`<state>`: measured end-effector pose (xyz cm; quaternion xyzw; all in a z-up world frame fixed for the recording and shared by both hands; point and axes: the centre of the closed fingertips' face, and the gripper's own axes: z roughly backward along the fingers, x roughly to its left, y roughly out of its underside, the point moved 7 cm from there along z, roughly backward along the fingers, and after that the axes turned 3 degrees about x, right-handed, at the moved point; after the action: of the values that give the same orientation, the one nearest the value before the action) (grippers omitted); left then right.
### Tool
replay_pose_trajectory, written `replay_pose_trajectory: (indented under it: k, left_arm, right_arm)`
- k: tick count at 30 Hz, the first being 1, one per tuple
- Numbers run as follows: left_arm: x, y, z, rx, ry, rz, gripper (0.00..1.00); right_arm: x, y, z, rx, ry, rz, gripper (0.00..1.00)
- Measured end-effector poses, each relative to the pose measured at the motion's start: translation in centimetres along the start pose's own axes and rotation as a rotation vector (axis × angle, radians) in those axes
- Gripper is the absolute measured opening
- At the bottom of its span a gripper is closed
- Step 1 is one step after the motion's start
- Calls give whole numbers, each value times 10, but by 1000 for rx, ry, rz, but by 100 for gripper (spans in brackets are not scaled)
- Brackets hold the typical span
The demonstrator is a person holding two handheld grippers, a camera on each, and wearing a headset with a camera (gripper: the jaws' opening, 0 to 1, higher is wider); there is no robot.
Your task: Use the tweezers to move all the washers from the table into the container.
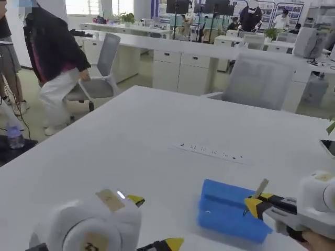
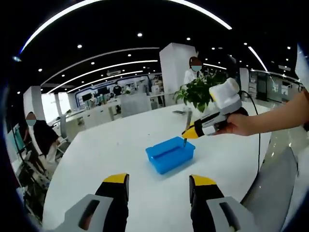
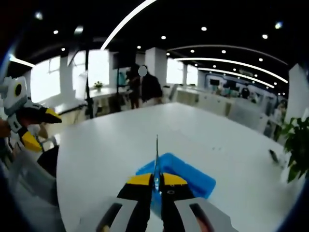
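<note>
A white table (image 1: 131,157) in a large open office is seen from above. A blue container (image 1: 225,214) is set on the table near its close edge, towards the right. The container is shallow and rectangular, and what lies inside it cannot be made out.

The right gripper (image 1: 254,206) is held just beside the container's right end, by a hand (image 2: 239,124) seen in the left gripper view. Its yellow-tipped jaws are pressed together on the tweezers (image 1: 261,186), which are pinched between them. In the left gripper view the tweezers are seen tilted nearly upright, with the lower tip pointed down at the container's rim. Whether the tip touches the rim cannot be told. In the right gripper view the tweezers are seen reaching forward over the blue container.

The left gripper (image 1: 154,222) is held low over the bare table, left of the container and apart from it. Its jaws are spread wide, with nothing between them.

A row of sockets (image 1: 209,151) is set into the table farther back. A grey chair (image 1: 261,78) is drawn up at the far edge. A person (image 1: 52,57) in a dark top is bent beside another chair at the left.
</note>
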<state>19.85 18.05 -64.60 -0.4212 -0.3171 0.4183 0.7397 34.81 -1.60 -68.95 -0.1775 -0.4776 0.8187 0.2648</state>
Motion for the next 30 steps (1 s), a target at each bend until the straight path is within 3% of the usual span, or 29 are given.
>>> replay_pose_trajectory:
  k: [3,6,10,13,14,17,20,22,26,30]
  left_arm:
    - [-6,-13,-7,10,96,-21,46]
    - [-11,-24,-10,14,158,-53,42]
    - [-15,-39,-16,8,211,-153,33]
    - [-22,-47,-19,12,288,-194,30]
    - [-26,-50,-20,4,322,-246,29]
    - [-34,-51,-24,24,365,-346,25]
    - [-42,-53,-29,45,364,-473,15]
    - [-47,-53,-31,53,368,-493,14]
    - [-60,-49,-33,84,457,-498,14]
    - [-71,-43,-37,116,525,-540,8]
  right_arm:
    - [18,-4,12,6,-81,15,3]
    - [38,-6,23,37,-166,75,3]
    - [52,-5,33,92,-221,145,3]
    - [61,-4,39,161,-262,194,3]
    - [63,-4,41,174,-269,213,3]
    - [70,-2,45,207,-311,232,3]
    - [75,7,46,274,-345,282,3]
    - [80,12,48,312,-382,314,3]
    - [89,23,47,372,-442,346,3]
    - [98,31,44,430,-487,395,3]
